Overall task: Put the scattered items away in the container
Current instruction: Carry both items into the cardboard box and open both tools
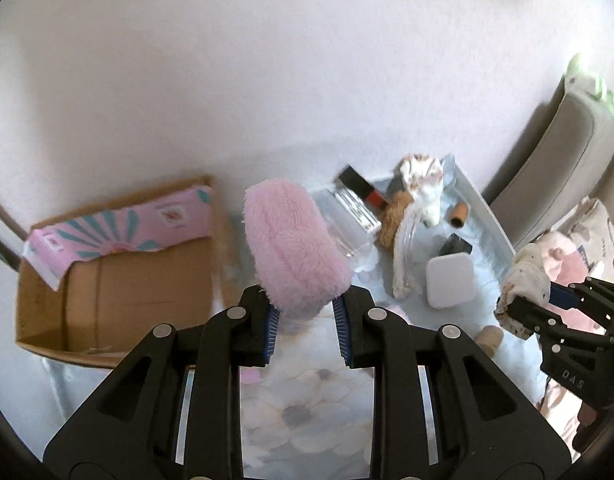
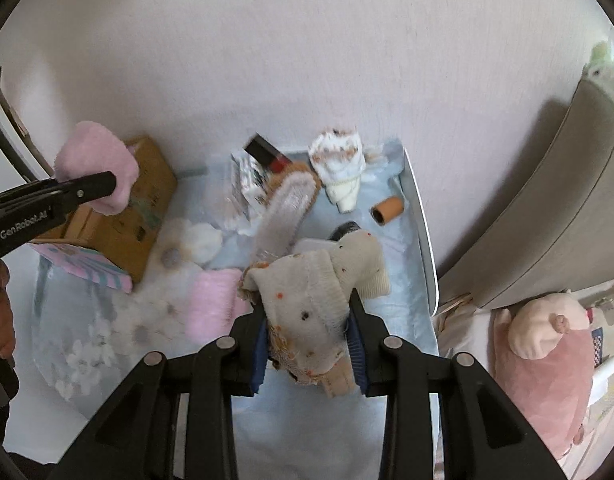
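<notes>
My left gripper (image 1: 305,314) is shut on a fluffy pink sock (image 1: 293,242), held up above the table just right of the open cardboard box (image 1: 107,280). In the right wrist view the same pink sock (image 2: 97,164) hangs over the box (image 2: 127,216), gripped by the left gripper (image 2: 107,184). My right gripper (image 2: 311,340) is shut on a cream sock with coloured dots (image 2: 315,292). The left wrist view shows this gripper (image 1: 543,300) at the right with its dotted sock (image 1: 523,284).
On the pale blue table lie a second pink sock (image 2: 213,304), a white patterned sock (image 2: 339,164), a brown tube (image 2: 387,209), a black and red bottle (image 2: 267,154), a brush (image 2: 285,208) and a white square case (image 1: 451,282). A grey chair (image 2: 547,200) and a pink plush toy (image 2: 547,344) stand right.
</notes>
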